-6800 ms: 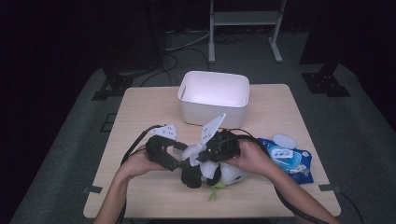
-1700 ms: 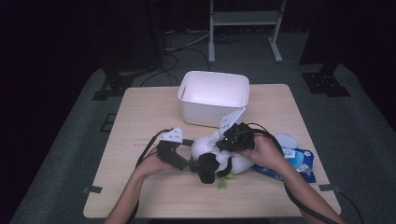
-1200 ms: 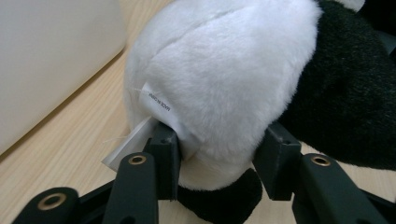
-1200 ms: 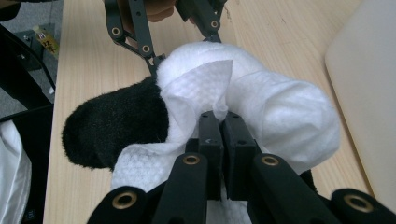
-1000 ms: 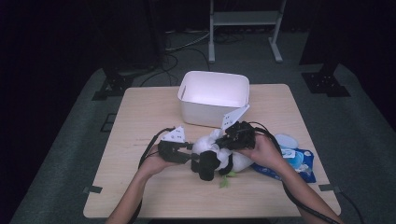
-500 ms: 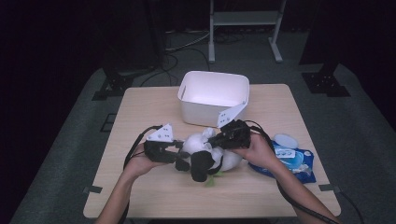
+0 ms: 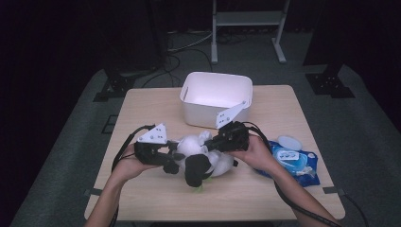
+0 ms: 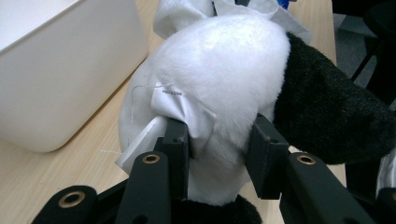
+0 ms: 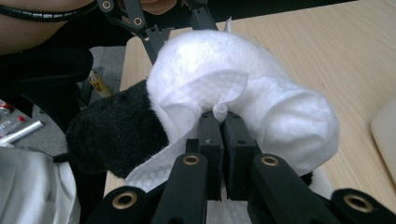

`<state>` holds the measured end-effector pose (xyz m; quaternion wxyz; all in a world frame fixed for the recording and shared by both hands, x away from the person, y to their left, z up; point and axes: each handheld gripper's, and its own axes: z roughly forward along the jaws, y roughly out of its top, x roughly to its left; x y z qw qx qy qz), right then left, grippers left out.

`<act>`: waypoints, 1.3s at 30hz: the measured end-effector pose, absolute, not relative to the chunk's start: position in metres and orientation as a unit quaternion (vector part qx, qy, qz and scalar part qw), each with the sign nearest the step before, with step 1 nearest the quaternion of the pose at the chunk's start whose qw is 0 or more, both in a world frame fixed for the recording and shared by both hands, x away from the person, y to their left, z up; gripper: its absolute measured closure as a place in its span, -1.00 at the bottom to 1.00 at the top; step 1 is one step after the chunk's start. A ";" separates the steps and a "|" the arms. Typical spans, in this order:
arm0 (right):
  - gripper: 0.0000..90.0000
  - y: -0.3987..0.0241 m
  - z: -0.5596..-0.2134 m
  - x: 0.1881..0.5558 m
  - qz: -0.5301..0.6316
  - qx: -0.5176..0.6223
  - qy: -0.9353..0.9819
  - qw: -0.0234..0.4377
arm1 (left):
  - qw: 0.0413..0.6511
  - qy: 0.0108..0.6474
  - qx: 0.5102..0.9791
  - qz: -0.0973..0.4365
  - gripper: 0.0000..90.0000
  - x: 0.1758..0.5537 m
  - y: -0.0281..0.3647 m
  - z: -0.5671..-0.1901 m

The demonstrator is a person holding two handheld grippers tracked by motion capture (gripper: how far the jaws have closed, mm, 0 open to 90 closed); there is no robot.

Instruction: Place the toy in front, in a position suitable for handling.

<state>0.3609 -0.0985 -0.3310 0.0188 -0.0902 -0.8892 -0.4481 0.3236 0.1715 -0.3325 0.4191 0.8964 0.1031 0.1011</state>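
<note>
A white and black plush toy [image 7: 196, 152] is held just above the table between both hands. My left gripper [image 7: 176, 156] comes in from the left, and its jaws clamp the toy's white body [image 8: 219, 70] next to a sewn label [image 8: 180, 100]. My right gripper [image 7: 213, 143] reaches in from the right. It is shut on a white wipe [image 9: 205, 91] that lies against the toy's white fur [image 9: 196, 51] beside a black limb [image 9: 116, 130]. A small green bit [image 7: 196, 189] hangs under the toy.
A white bin [image 7: 215, 94] stands at the back middle of the wooden table [image 7: 283, 109], close behind the grippers, and its wall [image 8: 56, 70] is near in the left gripper view. A blue pack of wipes [image 7: 295, 161] with a white lid [image 7: 287, 142] lies at the right.
The left gripper has lifted the toy a little and drawn it leftward. The right gripper has stayed at the toy with the wipe.
</note>
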 end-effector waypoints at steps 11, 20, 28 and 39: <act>0.92 -0.119 -0.328 0.362 -0.447 -0.108 -0.888 -0.007 | 0.413 0.117 0.900 0.074 0.41 0.335 0.150 -0.318; 0.92 -0.155 -0.326 0.364 -0.441 -0.141 -0.886 -0.033 | 0.400 0.104 0.908 0.076 0.38 0.348 0.111 -0.301; 0.92 -0.176 -0.316 0.354 -0.420 -0.151 -0.892 -0.079 | 0.390 0.098 0.912 0.085 0.34 0.354 0.082 -0.293; 0.91 -0.186 -0.292 0.341 -0.453 -0.139 -0.876 -0.091 | 0.389 0.093 0.912 0.092 0.30 0.358 0.067 -0.289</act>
